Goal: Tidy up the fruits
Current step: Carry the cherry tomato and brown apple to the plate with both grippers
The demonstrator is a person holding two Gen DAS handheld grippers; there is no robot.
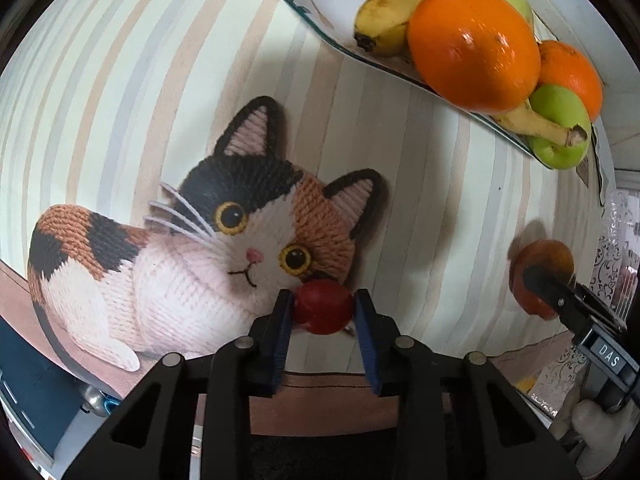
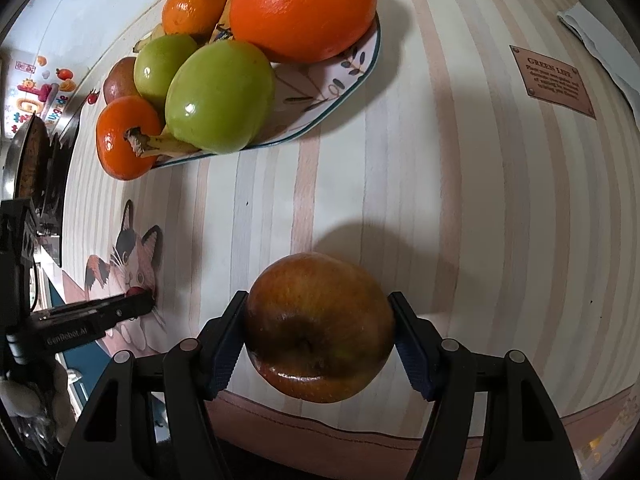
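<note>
Left gripper (image 1: 323,312): fingers clamped on a small red fruit (image 1: 322,306), held just over the printed calico cat (image 1: 168,256) of the striped tablecloth (image 1: 120,80). Right gripper (image 2: 318,330): fingers clamped on a red-brown apple (image 2: 319,326), held above the table, its shadow cast beyond. Farther off, a patterned plate (image 2: 340,80) is seen, loaded with oranges (image 2: 302,8), green apples (image 2: 220,96), a banana (image 1: 404,8) and tangerines (image 2: 124,138); a brown label (image 2: 554,80) is printed on the cloth
</note>
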